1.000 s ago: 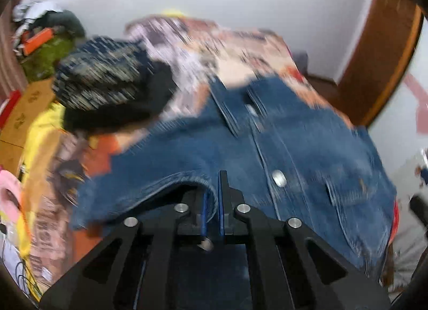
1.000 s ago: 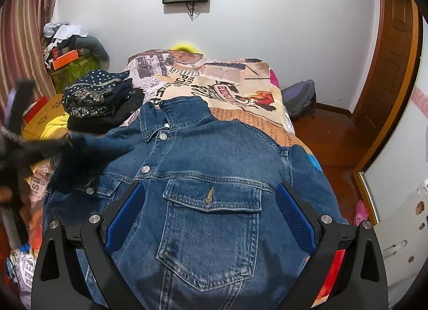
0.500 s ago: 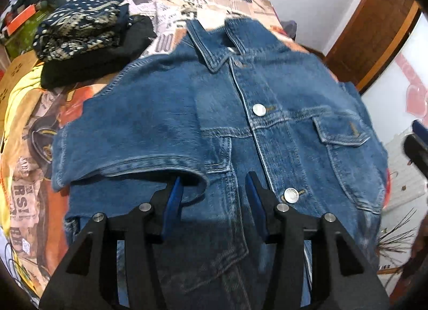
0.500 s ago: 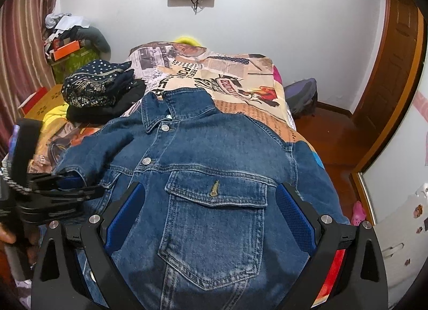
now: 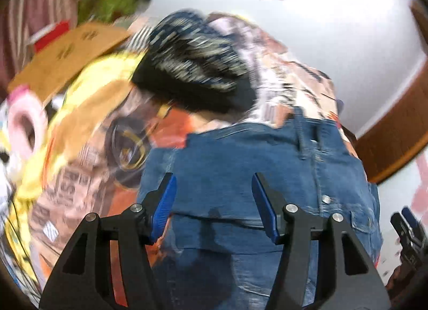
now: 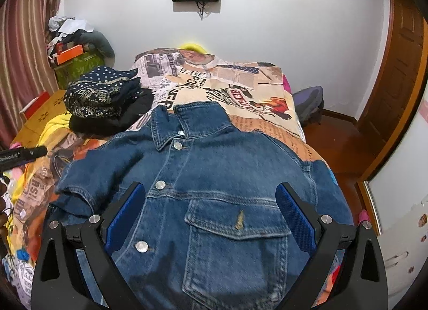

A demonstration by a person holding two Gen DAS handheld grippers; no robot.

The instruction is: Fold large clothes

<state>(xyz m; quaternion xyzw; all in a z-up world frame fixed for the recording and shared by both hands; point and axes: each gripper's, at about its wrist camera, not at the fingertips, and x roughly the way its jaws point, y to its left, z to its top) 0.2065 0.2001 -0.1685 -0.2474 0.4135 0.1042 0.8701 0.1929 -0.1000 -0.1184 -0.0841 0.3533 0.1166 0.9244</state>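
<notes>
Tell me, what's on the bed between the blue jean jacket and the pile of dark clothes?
Just bare bedsheet with newspaper print. The right wrist view shows that narrow strip between the denim jacket and the pile of dark clothes.

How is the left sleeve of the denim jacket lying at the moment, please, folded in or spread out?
Folded in. In the right wrist view the sleeve lies doubled across the denim jacket, its cuff over the chest rather than out on the bedspread.

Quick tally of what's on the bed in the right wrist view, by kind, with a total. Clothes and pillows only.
Denim jacket: 1
Pile of folded dark clothes: 1 pile; separate pieces too stacked to count
Yellow pillow, only its top edge showing: 1
Total: 3
</notes>
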